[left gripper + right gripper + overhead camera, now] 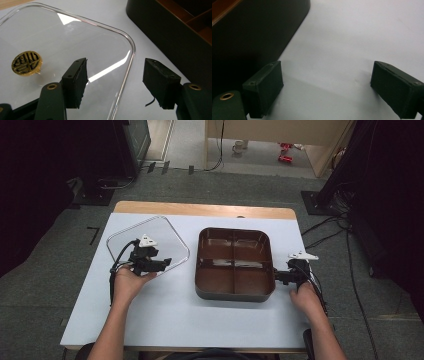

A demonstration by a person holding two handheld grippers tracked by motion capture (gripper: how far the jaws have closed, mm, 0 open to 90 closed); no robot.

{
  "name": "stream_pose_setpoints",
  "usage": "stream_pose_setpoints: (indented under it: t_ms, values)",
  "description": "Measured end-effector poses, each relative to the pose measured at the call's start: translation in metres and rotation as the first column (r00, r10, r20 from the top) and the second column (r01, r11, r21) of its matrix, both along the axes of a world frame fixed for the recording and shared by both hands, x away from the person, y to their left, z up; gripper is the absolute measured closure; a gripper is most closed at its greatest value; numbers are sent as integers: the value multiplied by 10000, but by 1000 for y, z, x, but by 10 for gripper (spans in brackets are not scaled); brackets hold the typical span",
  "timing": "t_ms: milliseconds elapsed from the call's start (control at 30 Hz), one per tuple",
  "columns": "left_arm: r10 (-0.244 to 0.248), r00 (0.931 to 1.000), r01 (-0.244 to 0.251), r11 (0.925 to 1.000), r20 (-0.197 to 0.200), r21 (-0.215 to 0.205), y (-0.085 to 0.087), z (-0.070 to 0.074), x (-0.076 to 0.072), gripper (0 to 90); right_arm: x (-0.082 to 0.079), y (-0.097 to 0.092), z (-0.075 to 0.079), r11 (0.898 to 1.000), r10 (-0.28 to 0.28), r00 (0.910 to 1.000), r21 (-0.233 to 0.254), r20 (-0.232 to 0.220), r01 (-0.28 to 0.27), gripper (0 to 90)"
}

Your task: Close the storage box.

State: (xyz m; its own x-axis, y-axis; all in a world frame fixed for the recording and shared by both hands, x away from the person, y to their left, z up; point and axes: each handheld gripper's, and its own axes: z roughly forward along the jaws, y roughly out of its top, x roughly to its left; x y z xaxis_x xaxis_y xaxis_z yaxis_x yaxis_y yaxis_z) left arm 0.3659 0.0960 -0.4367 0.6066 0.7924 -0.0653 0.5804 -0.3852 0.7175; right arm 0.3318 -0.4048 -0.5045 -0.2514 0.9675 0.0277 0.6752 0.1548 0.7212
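A dark brown tray (234,292) with four compartments sits at the middle right of the white table. A clear square lid (125,237) with a gold round emblem (26,63) lies flat to its left. My left gripper (167,262) is open at the lid's near right corner; in the left gripper view its jaws straddle the lid's rim (130,62), one over the lid, one beyond it. My right gripper (276,276) is open beside the tray's near right corner, with the tray wall (249,37) just left of its left jaw and bare table between the jaws.
The white table surface (165,315) has a wooden strip (200,209) along its far edge. Grey carpet surrounds the table, with cables (330,232) on the floor at the right and dark equipment at both sides. A cup (239,145) stands on the floor far back.
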Motion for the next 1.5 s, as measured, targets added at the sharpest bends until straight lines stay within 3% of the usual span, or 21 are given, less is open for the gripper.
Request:
stream_pose_setpoints:
  t_ms: [133, 433, 800, 1033, 1100, 1267, 1333, 1367, 1500]
  values:
    - [61, 10000, -62, 9999, -22, -160, 3, 4, 7, 362, 0, 0, 0, 10000, 2, 10000, 0, 2, -2, 101]
    - [140, 9999, -140, 9999, 13, 45, 7, 7, 22, 370, 0, 0, 0, 10000, 1, 10000, 2, -2, -1, 101]
    - [655, 9978, -655, 9979, 133, -13, 19, 5, 44, 380, 0, 0, 0, 10000, 6, 10000, -5, 1, -6, 101]
    - [1135, 9930, -1134, 9935, 315, -40, 31, -2, 58, 383, 0, 0, 0, 10000, -3, 10000, -10, 0, 3, 102]
    - [1282, 9911, -1288, 9916, 370, 148, 34, -5, 61, 386, 0, 0, 0, 10000, -7, 10000, -8, -5, 7, 102]
    - [1445, 9893, -1449, 9892, 217, 206, 40, -15, 67, 383, 0, 0, 0, 10000, 3, 10000, -18, 18, -3, 102]
    - [1547, 9879, -1547, 9879, 97, 87, 42, -19, 68, 384, 0, 0, 0, 10000, 2, 10000, -24, 20, -2, 102]
    - [1611, 9867, -1609, 9869, 216, -78, 45, -21, 68, 386, 0, 0, 0, 10000, 5, 10000, -25, 22, -4, 102]
    - [1905, 9817, -1904, 9816, 58, -116, 50, -25, 69, 406, 0, 0, 0, 10000, -1, 10000, -25, 20, 1, 102]
